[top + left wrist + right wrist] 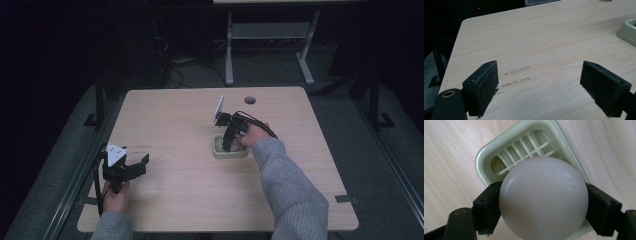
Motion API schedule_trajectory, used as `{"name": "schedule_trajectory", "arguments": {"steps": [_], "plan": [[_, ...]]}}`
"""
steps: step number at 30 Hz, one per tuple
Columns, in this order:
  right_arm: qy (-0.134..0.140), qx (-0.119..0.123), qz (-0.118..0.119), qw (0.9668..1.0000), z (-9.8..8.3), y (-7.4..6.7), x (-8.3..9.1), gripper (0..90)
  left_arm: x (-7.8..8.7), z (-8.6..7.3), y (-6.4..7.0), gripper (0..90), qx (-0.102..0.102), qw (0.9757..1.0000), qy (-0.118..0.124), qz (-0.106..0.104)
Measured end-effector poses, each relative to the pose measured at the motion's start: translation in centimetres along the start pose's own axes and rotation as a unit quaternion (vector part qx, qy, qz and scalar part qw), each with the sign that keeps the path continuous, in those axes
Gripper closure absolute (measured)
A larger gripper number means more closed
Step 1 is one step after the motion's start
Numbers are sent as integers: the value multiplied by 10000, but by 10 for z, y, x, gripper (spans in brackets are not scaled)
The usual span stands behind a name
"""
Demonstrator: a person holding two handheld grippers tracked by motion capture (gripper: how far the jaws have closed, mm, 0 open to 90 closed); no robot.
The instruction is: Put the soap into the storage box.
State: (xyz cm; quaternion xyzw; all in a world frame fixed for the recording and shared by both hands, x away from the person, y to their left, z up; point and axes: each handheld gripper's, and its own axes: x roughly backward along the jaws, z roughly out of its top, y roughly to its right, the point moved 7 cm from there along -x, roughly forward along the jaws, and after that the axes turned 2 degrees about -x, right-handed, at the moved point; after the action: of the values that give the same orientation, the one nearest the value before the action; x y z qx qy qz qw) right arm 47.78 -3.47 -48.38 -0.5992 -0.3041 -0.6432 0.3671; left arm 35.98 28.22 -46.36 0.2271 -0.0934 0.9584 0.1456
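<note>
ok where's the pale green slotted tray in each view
High view: pale green tray sits right of table centre, under the right gripper.
Left gripper view: its corner shows at the right edge.
Right gripper view: behind the white ball, rim upper centre.
Shared landmark: the light wood table.

A light wooden table (170, 125) with rounded corners and a round hole (250, 100) near its far edge is set on a grey floor (340, 130). Beyond it, the grey legs of a second table (270, 35) and what may be loose cables (175, 75) are seen. The surroundings are left in near darkness.
</note>
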Motion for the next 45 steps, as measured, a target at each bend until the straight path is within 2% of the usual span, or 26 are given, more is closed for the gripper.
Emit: {"name": "schedule_trajectory", "arguments": {"steps": [5, 11, 19, 33, 34, 45], "plan": [[64, -50, 34, 10000, 0, 0, 2, 217, 0, 0, 1, 148, 5, 10000, 22, -6], [293, -67, 86, 9995, 0, 0, 15, 218, 0, 0, 1, 148, -2, 10000, 22, -32], [395, -129, 75, 9991, -7, 2, 23, 218, 0, 0, 1, 148, -22, 10000, 6, -12], [576, -330, 178, 9976, -26, 3, 38, 218, 0, 0, 2, 148, -51, 10000, 0, -12], [589, -276, 163, 9977, -28, 4, 38, 218, 0, 0, 2, 149, -50, 10000, -2, -15], [723, -322, 190, 9967, -46, 2, 46, 218, 0, 0, 2, 148, -49, 10000, -11, -8]]}}
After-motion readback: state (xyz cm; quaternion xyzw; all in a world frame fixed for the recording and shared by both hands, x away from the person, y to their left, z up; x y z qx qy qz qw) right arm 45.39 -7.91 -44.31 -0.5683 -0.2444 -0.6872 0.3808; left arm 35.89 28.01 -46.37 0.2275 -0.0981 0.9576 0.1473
